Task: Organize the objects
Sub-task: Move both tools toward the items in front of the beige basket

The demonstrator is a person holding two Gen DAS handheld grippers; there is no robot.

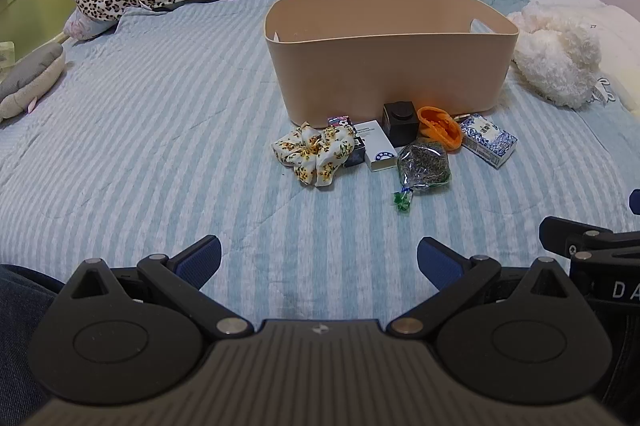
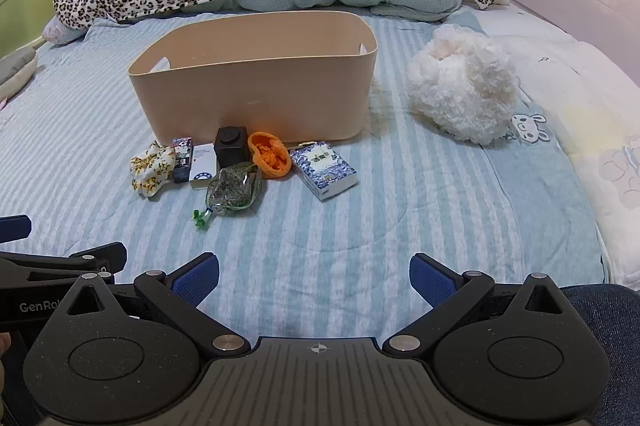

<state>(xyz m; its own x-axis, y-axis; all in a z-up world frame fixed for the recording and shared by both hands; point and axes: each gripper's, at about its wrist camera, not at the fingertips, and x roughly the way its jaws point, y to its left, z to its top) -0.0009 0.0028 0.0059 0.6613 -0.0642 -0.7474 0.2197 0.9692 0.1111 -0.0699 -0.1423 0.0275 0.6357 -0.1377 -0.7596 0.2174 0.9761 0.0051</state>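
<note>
Two grippers, left [image 1: 319,258] and right [image 2: 314,276], spread wide, nothing between them, over bare striped bedspread [image 2: 380,226]; clutter touches the bin's [image 2: 256,97] front wall, its contents hidden

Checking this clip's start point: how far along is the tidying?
Nothing done: the scrunchie, white box, black cube, orange pouch, bag of herbs and blue box lie before the bin. Left gripper and right gripper hold nothing, jaws open.
</note>
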